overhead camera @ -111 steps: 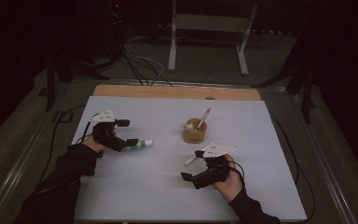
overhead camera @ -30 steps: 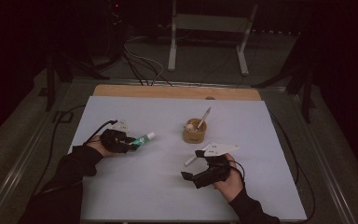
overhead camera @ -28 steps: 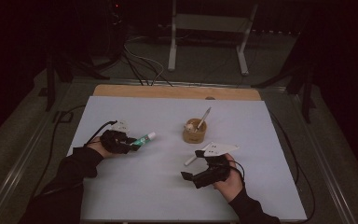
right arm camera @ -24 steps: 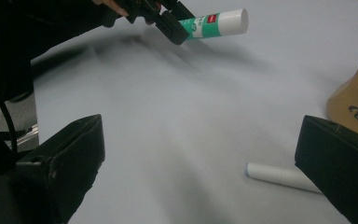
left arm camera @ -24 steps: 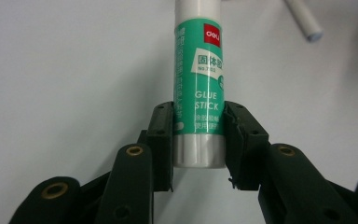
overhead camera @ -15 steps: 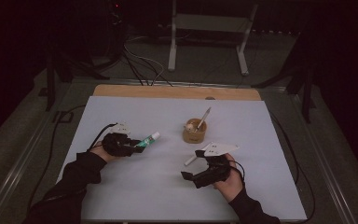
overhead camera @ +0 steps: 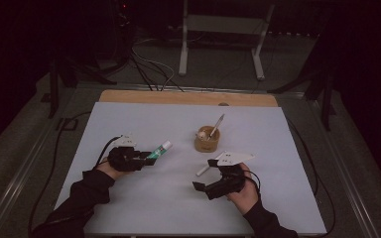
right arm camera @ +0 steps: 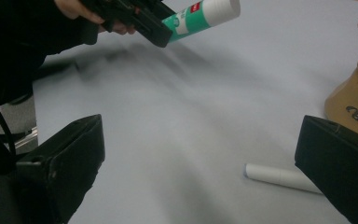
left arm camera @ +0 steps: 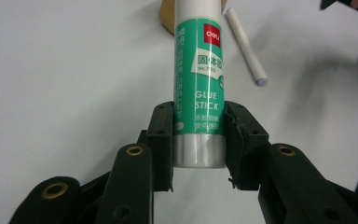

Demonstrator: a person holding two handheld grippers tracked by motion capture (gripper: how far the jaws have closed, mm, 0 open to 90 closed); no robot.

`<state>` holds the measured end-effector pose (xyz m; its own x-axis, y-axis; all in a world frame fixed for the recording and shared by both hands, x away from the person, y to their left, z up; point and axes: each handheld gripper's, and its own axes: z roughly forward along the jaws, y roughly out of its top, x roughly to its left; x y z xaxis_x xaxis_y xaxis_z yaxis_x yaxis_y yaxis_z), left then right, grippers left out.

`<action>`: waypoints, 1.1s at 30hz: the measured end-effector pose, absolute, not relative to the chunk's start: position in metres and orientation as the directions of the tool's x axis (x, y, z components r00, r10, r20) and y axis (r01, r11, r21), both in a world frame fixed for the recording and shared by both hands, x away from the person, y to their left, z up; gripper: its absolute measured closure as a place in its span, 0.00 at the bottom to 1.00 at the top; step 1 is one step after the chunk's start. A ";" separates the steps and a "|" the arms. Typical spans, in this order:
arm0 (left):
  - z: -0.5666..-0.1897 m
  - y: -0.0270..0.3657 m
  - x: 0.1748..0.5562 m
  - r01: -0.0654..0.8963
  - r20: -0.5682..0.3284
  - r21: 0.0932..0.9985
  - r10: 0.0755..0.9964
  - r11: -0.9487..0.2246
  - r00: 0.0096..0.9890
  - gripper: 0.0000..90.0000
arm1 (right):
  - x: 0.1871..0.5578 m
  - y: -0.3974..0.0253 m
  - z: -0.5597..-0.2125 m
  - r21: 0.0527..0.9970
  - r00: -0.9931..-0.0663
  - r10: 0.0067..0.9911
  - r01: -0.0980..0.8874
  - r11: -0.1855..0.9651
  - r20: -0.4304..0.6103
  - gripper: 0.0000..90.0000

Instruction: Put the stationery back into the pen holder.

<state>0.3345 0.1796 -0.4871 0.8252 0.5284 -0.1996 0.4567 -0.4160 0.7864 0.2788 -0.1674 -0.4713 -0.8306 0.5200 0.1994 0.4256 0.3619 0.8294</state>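
Note:
My left gripper (overhead camera: 146, 159) (left arm camera: 199, 140) is shut on a green and white glue stick (overhead camera: 158, 149) (left arm camera: 199, 88), clamped near its silver base and lifted off the white sheet, cap end pointing toward the brown holder (overhead camera: 207, 140). The right gripper view shows that glue stick (right arm camera: 200, 16) held up at the top. My right gripper (overhead camera: 202, 190) (right arm camera: 198, 158) stands open low over the sheet with nothing between its jaws. A white pen (overhead camera: 202, 170) (right arm camera: 282, 177) (left arm camera: 247, 46) lies flat on the sheet just beside it.
The brown holder (right arm camera: 354, 98) holds an upright pen (overhead camera: 216, 125) and a small figure. A white sheet (overhead camera: 129, 124) covers the table, with a wooden strip (overhead camera: 178, 97) along its far edge. Cables (overhead camera: 59, 158) trail off the left side. A metal stand (overhead camera: 218, 29) rises behind.
My left gripper has lifted the glue stick off the sheet, moved right and turned its cap end up toward the holder. The right gripper has stayed put, open.

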 end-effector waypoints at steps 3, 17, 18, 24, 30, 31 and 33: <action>-0.486 0.175 0.328 0.453 -0.195 0.791 0.533 -0.411 0.824 0.74 | 0.279 -0.168 -0.471 0.830 -0.828 0.524 0.427 0.360 0.199 0.01; -0.487 0.159 0.300 0.427 -0.196 0.835 0.537 -0.348 0.820 0.74 | 0.280 -0.171 -0.471 0.836 -0.818 0.533 0.438 0.332 0.217 0.01; -0.487 0.159 0.300 0.427 -0.196 0.835 0.537 -0.348 0.820 0.74 | 0.280 -0.171 -0.471 0.836 -0.818 0.533 0.438 0.332 0.217 0.01; -0.489 0.157 0.294 0.424 -0.188 0.836 0.544 -0.349 0.818 0.74 | 0.280 -0.173 -0.471 0.835 -0.808 0.546 0.446 0.323 0.221 0.01; -0.490 0.157 0.293 0.434 -0.201 0.841 0.557 -0.324 0.806 0.74 | 0.280 -0.175 -0.466 0.842 -0.797 0.559 0.450 0.298 0.228 0.01; -0.491 0.156 0.292 0.435 -0.200 0.842 0.564 -0.318 0.801 0.74 | 0.280 -0.176 -0.465 0.845 -0.795 0.560 0.451 0.289 0.233 0.01; -0.492 0.155 0.292 0.434 -0.197 0.844 0.570 -0.315 0.797 0.74 | 0.281 -0.176 -0.458 0.858 -0.784 0.577 0.441 0.262 0.227 0.01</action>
